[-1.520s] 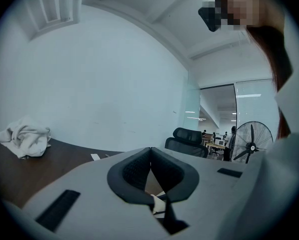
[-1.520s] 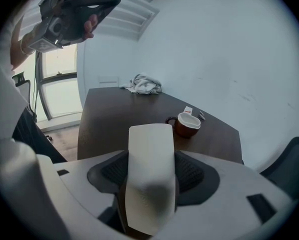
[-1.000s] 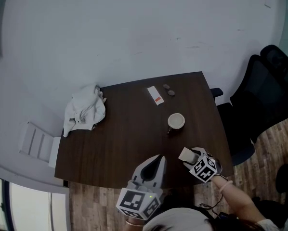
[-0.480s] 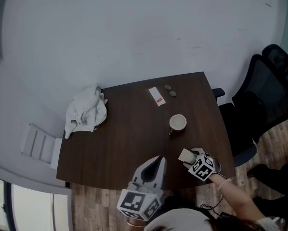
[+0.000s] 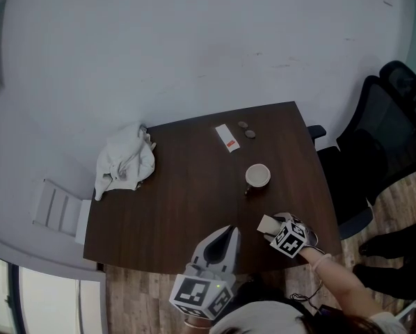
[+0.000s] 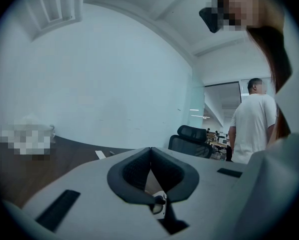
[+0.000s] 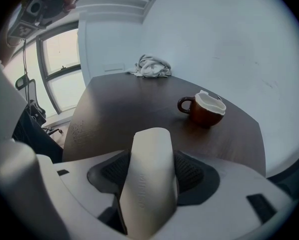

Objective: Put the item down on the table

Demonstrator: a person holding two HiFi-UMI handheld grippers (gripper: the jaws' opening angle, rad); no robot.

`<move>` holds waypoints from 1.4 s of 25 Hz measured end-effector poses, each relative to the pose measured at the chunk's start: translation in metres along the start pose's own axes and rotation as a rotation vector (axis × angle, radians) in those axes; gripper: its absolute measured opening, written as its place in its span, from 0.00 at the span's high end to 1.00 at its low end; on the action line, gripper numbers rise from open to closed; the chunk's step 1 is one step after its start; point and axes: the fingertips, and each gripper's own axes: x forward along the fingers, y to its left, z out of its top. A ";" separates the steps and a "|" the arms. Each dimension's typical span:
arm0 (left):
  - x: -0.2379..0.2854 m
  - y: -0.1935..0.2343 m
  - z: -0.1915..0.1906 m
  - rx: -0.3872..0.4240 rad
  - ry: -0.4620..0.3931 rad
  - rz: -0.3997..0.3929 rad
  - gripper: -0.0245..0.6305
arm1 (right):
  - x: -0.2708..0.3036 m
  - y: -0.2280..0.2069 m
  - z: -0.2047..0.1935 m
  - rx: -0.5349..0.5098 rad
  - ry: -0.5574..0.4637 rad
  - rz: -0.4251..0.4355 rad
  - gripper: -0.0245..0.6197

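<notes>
Over the table (image 5: pixel 187 186) edge, right gripper (image 5: pixel 273 229) still clamping pale item (image 7: pixel 148 179)

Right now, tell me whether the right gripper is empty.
No, the right gripper has its jaws shut on a pale, flat, round-ended item.

The item (image 7: pixel 149 181) is a pale cream, flat oblong piece with a rounded front end and faint raised lettering on its side, too small to read. It stands on edge, clamped between the dark jaws of the right gripper (image 7: pixel 150 170) and jutting forward past them. It is over the near right part of the dark wooden table (image 5: pixel 180 200); whether it touches the top cannot be told.
</notes>
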 end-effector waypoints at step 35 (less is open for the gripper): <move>-0.022 -0.020 0.009 0.024 -0.040 0.031 0.93 | -0.089 -0.013 0.047 0.228 -0.321 -0.116 0.66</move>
